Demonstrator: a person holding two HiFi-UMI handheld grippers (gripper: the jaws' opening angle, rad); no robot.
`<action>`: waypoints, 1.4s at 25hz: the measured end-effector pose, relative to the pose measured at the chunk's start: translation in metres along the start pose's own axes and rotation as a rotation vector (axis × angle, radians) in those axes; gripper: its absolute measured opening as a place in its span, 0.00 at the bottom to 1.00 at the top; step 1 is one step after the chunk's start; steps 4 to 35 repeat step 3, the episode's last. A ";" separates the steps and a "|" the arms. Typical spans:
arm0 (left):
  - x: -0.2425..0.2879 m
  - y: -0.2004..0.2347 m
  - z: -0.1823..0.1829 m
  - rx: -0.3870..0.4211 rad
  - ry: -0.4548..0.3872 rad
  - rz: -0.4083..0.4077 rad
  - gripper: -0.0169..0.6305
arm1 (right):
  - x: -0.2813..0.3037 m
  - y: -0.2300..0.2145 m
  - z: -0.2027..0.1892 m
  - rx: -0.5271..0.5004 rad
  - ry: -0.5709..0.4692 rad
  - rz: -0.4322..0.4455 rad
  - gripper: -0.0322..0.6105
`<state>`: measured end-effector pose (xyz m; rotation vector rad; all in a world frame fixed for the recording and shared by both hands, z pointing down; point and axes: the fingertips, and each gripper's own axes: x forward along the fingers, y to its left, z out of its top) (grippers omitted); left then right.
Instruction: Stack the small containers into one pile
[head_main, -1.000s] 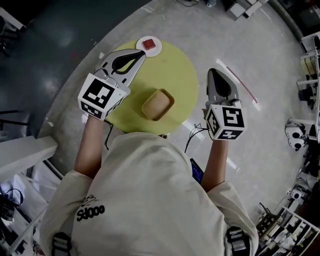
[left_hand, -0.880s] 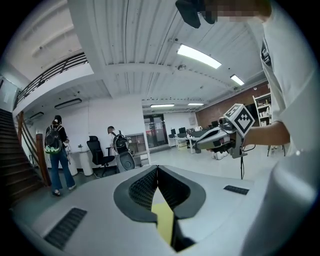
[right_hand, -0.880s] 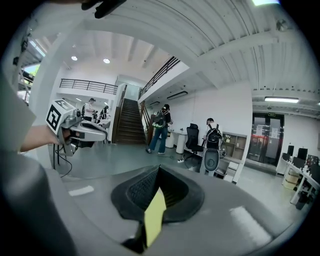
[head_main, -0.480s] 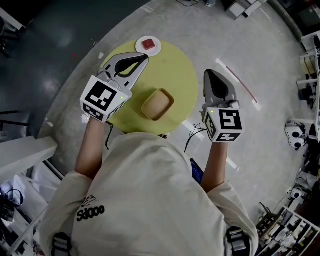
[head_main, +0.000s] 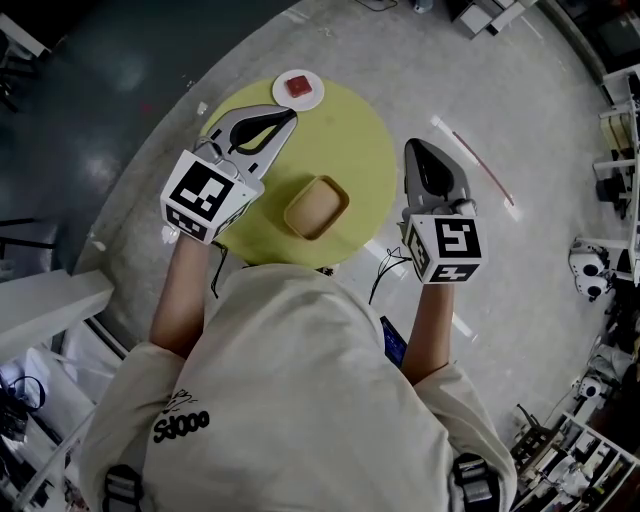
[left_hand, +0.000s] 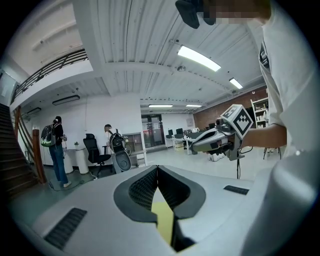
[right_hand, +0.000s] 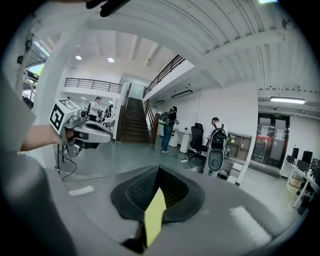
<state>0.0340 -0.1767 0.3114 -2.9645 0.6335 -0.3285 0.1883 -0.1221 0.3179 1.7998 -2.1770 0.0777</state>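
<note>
Below you stands a round yellow-green bench (head_main: 350, 140) on a grey floor (head_main: 500, 100). Near its middle, toward your side, lies a tan rectangular container (head_main: 316, 208). At the bench's far edge sits a white round dish (head_main: 315, 98), carrying what looks like a red block (head_main: 299, 87).

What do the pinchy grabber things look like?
The left gripper and right gripper are pale grey, pointed, with black ribbed pads. Each carries a white cube with black square markers. A thin black cable hangs from the right one. The sleeves are short and cream.
</note>
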 end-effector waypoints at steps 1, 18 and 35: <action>0.000 0.000 -0.001 -0.001 0.001 -0.002 0.04 | 0.000 0.001 0.000 0.000 0.001 0.001 0.07; 0.000 -0.001 -0.002 -0.003 0.002 -0.005 0.04 | 0.001 0.002 -0.001 0.001 0.002 0.004 0.07; 0.000 -0.001 -0.002 -0.003 0.002 -0.005 0.04 | 0.001 0.002 -0.001 0.001 0.002 0.004 0.07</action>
